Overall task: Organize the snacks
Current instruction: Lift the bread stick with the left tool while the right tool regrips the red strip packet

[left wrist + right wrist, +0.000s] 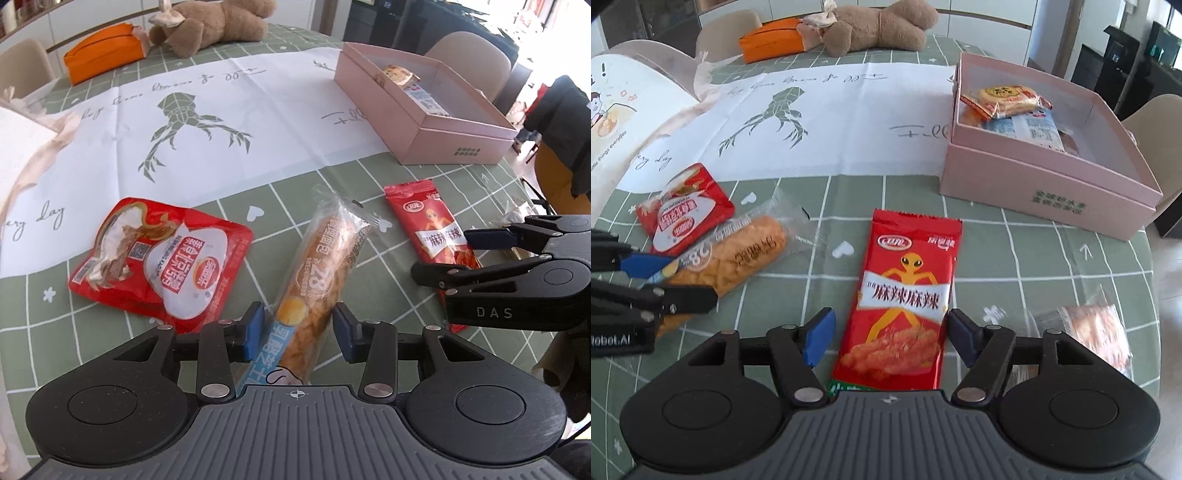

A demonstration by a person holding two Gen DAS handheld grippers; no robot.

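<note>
Two grippers are noted, both with jaws apart and pads clear: the left gripper [299, 330] straddles the long bread roll pack [317, 280], the right gripper [888, 338] straddles the red spicy-strip packet [905, 306], both snacks flat on the table. We record that only the right wrist view shows a clear-wrapped snack [1086, 332] at lower right and the pink box [1052, 206] holding at least two packs; we count a fourth loose snack, the red pouch [159, 258]. The green checked tablecloth [332, 192] also carries one teddy bear [218, 22] and one orange case [105, 50], with chairs around.
</note>
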